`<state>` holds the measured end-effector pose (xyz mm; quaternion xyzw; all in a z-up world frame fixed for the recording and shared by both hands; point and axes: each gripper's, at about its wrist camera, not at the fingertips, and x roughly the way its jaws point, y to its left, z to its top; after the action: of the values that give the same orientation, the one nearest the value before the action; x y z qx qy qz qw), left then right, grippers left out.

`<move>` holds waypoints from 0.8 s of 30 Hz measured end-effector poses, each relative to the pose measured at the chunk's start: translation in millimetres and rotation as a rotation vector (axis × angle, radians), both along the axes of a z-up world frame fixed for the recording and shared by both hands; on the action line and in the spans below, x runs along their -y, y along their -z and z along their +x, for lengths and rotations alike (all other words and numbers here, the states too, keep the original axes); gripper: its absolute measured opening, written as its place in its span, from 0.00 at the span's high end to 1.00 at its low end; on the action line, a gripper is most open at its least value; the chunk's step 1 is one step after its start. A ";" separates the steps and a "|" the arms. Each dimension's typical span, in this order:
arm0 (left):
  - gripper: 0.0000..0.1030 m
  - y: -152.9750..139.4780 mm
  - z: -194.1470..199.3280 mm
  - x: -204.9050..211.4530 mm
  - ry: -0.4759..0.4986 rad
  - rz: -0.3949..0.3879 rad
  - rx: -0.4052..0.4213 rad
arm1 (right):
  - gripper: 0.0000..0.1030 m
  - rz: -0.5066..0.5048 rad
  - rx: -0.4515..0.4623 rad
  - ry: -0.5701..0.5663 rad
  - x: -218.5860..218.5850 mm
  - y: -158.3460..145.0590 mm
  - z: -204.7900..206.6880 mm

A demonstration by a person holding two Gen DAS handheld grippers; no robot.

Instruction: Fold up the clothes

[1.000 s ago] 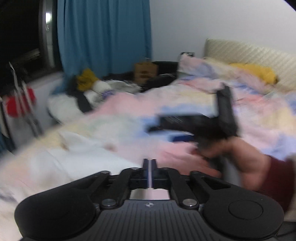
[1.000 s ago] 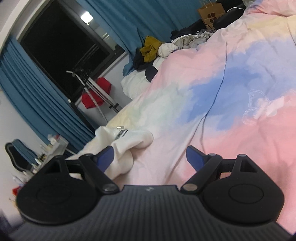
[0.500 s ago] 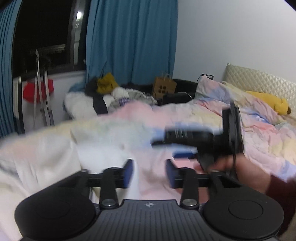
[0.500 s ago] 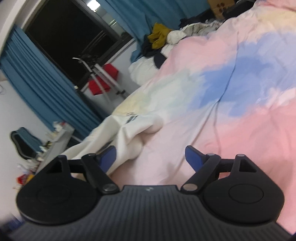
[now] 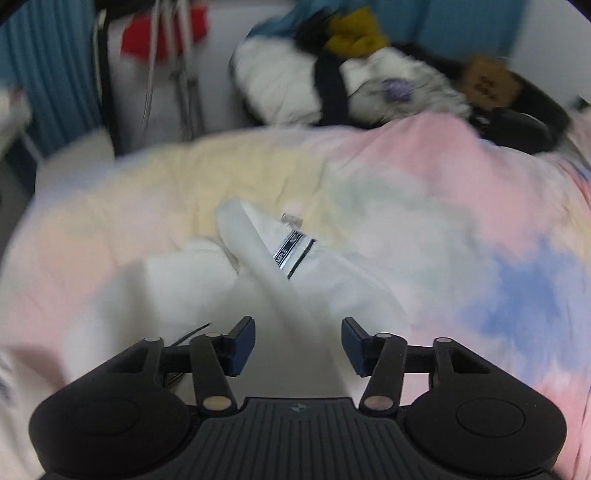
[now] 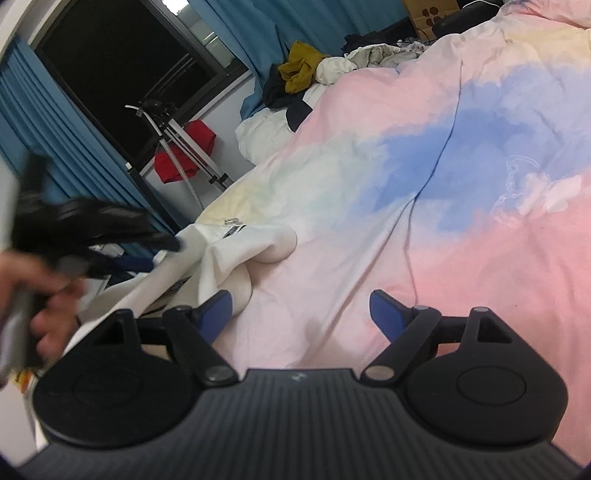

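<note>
A white garment (image 5: 295, 266) with a black-and-white label lies crumpled on the pastel duvet (image 5: 461, 206) near the bed's edge. My left gripper (image 5: 298, 345) hangs tilted down over it. Its jaws are closing, a ridge of the white cloth lies below and between them, and the pads do not press on it. In the right wrist view the same garment (image 6: 229, 251) lies at the left, with the blurred left gripper (image 6: 159, 251) and a person's hand (image 6: 40, 295) over it. My right gripper (image 6: 301, 314) stands open over the pink duvet (image 6: 443, 258), its left finger beside the garment.
A heap of clothes (image 5: 369, 62) with a mustard piece lies at the bed's far end. A red cloth on a metal stand (image 6: 184, 151) sits by the dark window and blue curtains. A brown paper bag (image 6: 432, 14) stands behind the bed.
My left gripper went from shut to open, swung left and tipped down over the white garment, and now shows in the right wrist view. The right gripper barely moved and stayed open.
</note>
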<state>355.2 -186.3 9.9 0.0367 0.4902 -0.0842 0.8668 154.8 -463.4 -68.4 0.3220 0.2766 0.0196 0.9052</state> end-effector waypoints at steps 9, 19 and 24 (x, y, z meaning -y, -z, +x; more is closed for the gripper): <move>0.97 5.2 -19.6 17.4 0.069 -0.013 0.147 | 0.18 0.055 0.001 0.063 22.9 14.6 10.7; 0.93 -84.2 -184.7 77.3 0.581 -0.207 0.362 | 0.18 0.216 0.124 0.344 104.9 -4.4 -38.4; 0.74 -33.4 -228.5 88.8 0.569 -0.229 0.253 | 0.18 0.328 0.104 0.379 121.1 4.3 -53.2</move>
<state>126.7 -275.1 43.3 0.0844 0.3359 -0.3722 0.8611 101.6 -584.5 -72.7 0.5091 0.1576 -0.0892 0.8415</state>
